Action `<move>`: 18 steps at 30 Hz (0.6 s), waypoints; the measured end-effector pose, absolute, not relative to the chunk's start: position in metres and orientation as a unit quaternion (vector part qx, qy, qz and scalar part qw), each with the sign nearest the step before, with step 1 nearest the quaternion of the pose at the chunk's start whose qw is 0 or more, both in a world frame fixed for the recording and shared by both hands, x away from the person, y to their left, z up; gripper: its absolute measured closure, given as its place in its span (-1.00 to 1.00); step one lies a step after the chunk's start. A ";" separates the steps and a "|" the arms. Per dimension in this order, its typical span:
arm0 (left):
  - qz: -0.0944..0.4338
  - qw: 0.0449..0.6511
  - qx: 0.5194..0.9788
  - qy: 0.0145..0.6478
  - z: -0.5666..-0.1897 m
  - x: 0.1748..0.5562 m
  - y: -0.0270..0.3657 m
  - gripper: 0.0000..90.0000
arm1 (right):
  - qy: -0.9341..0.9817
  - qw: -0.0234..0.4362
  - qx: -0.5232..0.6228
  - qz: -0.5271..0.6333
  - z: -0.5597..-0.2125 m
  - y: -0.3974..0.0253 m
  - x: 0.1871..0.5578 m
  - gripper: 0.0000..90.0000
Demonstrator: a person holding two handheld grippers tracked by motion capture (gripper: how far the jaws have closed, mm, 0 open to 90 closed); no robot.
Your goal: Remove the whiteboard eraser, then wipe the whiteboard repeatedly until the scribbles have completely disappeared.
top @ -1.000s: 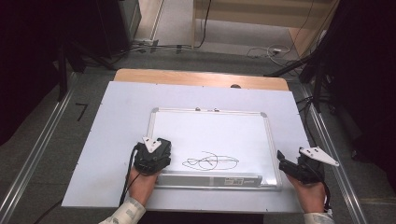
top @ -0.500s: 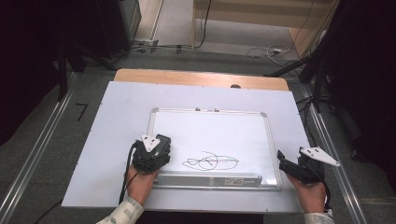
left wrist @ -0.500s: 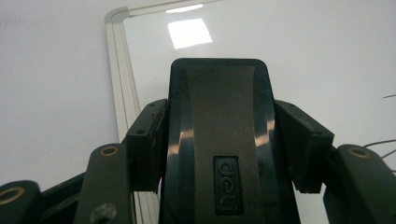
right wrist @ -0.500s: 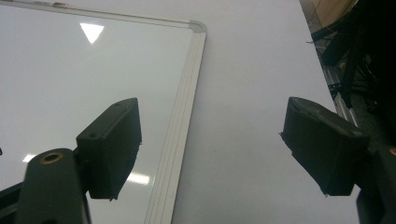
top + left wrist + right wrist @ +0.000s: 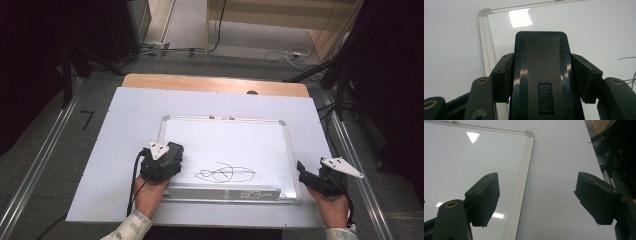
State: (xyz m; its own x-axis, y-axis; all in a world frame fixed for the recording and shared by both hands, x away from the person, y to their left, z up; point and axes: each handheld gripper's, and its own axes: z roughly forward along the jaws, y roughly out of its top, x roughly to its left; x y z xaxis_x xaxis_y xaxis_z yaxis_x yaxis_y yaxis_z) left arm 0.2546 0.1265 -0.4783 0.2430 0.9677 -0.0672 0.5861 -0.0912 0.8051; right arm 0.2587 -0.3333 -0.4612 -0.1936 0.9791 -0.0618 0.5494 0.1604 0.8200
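A whiteboard [image 5: 225,137] lies flat on the table with a black scribble [image 5: 225,173] near its lower edge. My left gripper [image 5: 171,154] rests over the board's lower left part, shut on a black board eraser [image 5: 541,60] with a "deli" label; part of the scribble [image 5: 629,75] shows just to its right. My right gripper [image 5: 303,174] sits at the board's lower right corner, open with nothing between its fingers. In the right gripper view its left finger [image 5: 484,197] is over the whiteboard [image 5: 461,157] and its right finger [image 5: 596,197] is over the table beside the aluminium frame [image 5: 520,182].
The board sits on a white sheet [image 5: 125,125] covering the table, with a wooden strip [image 5: 210,82] at the far edge. A grey tray strip [image 5: 225,192] runs along the board's near side. Cables and dark stands crowd the floor beyond and to the right.
My left gripper with the eraser has shifted very slightly left and away from the person. The right gripper has barely moved.
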 end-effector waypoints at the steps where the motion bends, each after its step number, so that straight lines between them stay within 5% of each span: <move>1: 0.255 0.375 0.694 0.560 -0.478 0.255 0.127 -0.11 | 0.694 0.316 0.551 0.340 -0.461 -0.333 0.259 -0.59; 18: 0.240 0.389 0.700 0.549 -0.473 0.260 0.123 -0.11 | 0.693 0.314 0.552 0.340 -0.461 -0.332 0.259 -0.59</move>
